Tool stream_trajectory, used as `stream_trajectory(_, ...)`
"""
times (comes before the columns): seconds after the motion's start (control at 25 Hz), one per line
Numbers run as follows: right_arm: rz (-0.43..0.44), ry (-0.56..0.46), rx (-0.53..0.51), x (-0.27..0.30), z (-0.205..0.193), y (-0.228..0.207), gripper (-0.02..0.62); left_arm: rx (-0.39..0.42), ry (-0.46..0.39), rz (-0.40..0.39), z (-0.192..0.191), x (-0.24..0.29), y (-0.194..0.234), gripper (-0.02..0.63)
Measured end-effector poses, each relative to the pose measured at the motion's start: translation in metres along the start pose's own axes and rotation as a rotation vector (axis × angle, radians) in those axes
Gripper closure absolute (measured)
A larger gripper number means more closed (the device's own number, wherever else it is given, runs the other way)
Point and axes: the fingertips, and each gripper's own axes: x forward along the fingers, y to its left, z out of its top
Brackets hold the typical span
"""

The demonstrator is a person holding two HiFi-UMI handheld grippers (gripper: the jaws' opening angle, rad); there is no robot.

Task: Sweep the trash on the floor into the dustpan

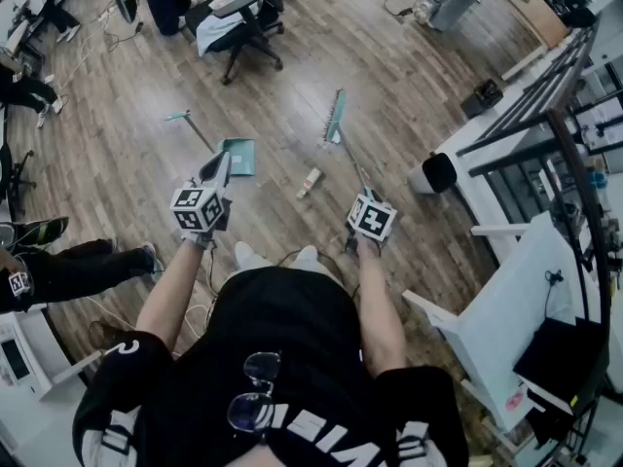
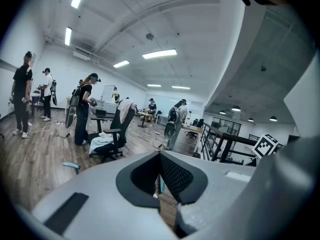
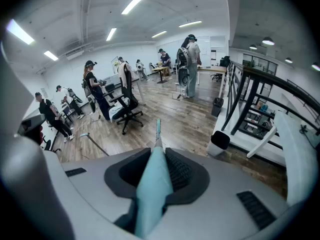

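Trash (image 1: 309, 183), judged light and easily slid, lies on the floor (image 1: 409, 86) between dustpan (image 1: 238, 157) and broom (image 1: 334, 117). The broom's stiff handle is clamped by the right gripper (image 3: 155, 171). The left gripper (image 2: 159, 184) is pinched nearly closed, seemingly on the dustpan's thin rim.

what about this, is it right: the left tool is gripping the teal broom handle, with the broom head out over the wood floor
Not quite. It is the right tool that grips the teal broom handle. The right gripper view shows its jaws closed on the handle. The rest stands: the broom head is out over the wood floor.
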Motion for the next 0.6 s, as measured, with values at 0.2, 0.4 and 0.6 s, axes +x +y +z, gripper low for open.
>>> stream_trajectory(0.2, 0.006, 0.015, -0.024, 0.007, 0.012, -0.022, 0.512, -0.001, 0.006, 0.018, -0.005, 0.02, -0.02, 0.609)
stream_trajectory(0.4, 0.007, 0.028, -0.041, 0.022, 0.024, -0.036, 0.512, 0.002, 0.008, 0.023, -0.004, 0.042, -0.028, 0.609)
stream_trajectory(0.6, -0.006, 0.05, -0.029, 0.041, 0.032, -0.041, 0.512, 0.006, 0.022, 0.015, -0.001, 0.068, -0.023, 0.609)
